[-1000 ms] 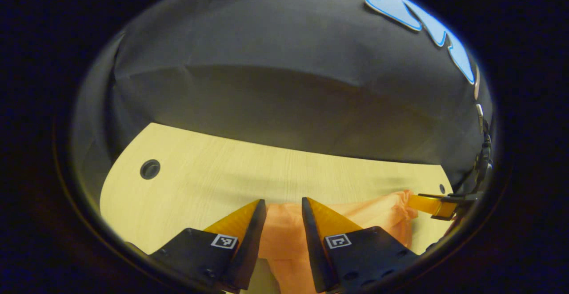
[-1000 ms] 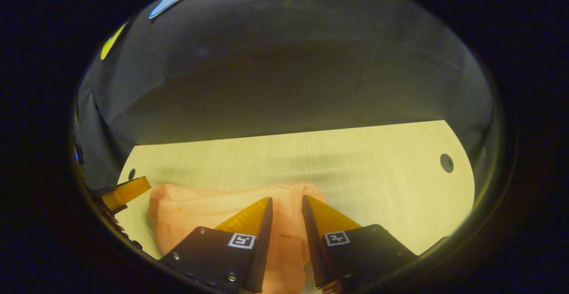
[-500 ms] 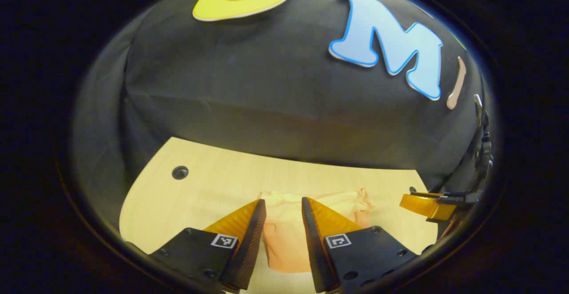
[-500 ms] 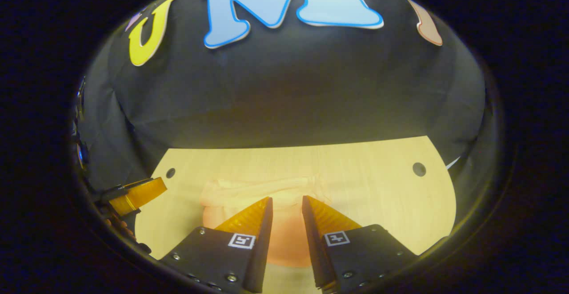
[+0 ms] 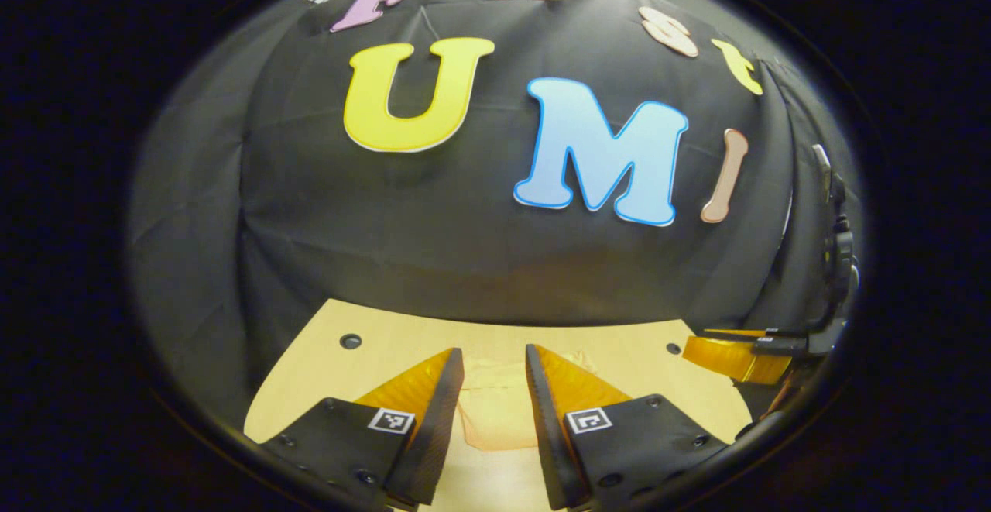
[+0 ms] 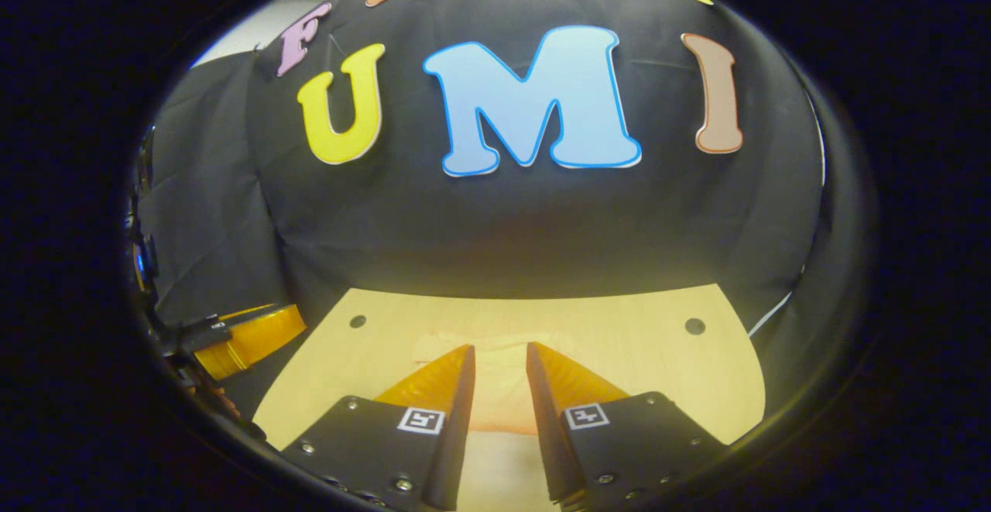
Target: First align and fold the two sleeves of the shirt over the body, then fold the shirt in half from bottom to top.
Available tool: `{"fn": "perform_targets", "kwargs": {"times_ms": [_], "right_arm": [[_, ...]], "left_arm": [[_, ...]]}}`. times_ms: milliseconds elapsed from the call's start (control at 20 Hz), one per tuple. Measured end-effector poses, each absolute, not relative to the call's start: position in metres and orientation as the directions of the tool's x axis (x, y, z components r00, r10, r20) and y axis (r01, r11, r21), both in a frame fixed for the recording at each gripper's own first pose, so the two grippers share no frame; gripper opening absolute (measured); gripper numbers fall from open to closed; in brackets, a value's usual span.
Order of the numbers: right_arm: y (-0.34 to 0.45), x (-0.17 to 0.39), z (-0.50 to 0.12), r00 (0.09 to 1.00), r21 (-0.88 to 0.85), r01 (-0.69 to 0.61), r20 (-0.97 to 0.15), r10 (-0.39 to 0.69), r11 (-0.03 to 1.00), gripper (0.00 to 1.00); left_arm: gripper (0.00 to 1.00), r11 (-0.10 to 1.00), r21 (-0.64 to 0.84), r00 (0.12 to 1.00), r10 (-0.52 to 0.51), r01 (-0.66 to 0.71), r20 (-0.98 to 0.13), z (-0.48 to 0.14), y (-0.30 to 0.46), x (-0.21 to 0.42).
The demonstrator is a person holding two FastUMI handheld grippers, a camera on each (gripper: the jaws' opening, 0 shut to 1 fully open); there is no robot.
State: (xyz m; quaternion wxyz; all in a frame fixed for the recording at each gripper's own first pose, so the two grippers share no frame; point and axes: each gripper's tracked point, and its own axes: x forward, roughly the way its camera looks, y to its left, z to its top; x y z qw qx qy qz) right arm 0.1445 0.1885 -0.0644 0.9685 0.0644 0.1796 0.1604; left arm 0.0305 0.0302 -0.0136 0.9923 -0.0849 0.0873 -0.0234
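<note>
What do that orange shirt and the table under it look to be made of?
The shirt looks like thin, soft matte fabric: it lies limp with creased edges. The table looks like pale wood or a wood-look laminate, smooth, with faint straight grain; which of the two is unclear.

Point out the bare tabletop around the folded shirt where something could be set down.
In the right gripper view, the widest bare patch of table runs from the shirt out to the cable hole. A smaller strip lies between the shirt and the opposite hole. The near middle is crowded by the right tool over the shirt.
</note>
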Motion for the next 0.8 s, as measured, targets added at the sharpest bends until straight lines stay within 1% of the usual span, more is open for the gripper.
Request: {"fn": "perform_targets", "kwargs": {"times_ms": [150,200,400,600,650,700,800], "right_arm": [[0.188,0.114,-0.057,0.889,0.199,-0.301,-0.295,0.35,0.932,0.41],[0.188,0.104,-0.057,0.89,0.204,-0.3,-0.292,0.35,0.932,0.41],[0.181,0.082,-0.066,0.894,0.215,-0.277,-0.299,0.333,0.937,0.41],[0.173,0.077,-0.073,0.903,0.229,-0.235,-0.309,0.299,0.945,0.42],[0.173,0.077,-0.071,0.906,0.227,-0.224,-0.309,0.288,0.948,0.42],[0.172,0.077,-0.07,0.911,0.226,-0.213,-0.306,0.277,0.951,0.42],[0.169,0.077,-0.068,0.919,0.23,-0.192,-0.298,0.257,0.954,0.42]], "left_arm": [[0.52,0.979,-0.2,0.986,-0.069,0.037,-0.155,-0.008,0.025,-0.008],[0.52,0.979,-0.198,0.984,-0.074,0.041,-0.16,-0.007,0.021,-0.011],[0.52,0.988,-0.142,0.98,-0.082,0.057,-0.18,-0.013,0.01,-0.028],[0.52,0.989,-0.115,0.977,-0.113,0.093,-0.18,-0.015,-0.001,-0.033],[0.57,0.989,-0.11,0.976,-0.121,0.102,-0.18,-0.015,-0.003,-0.033],[0.52,0.988,-0.104,0.975,-0.13,0.113,-0.179,-0.014,-0.004,-0.031],[0.52,0.988,-0.085,0.973,-0.145,0.132,-0.177,-0.013,-0.005,-0.026]]}}
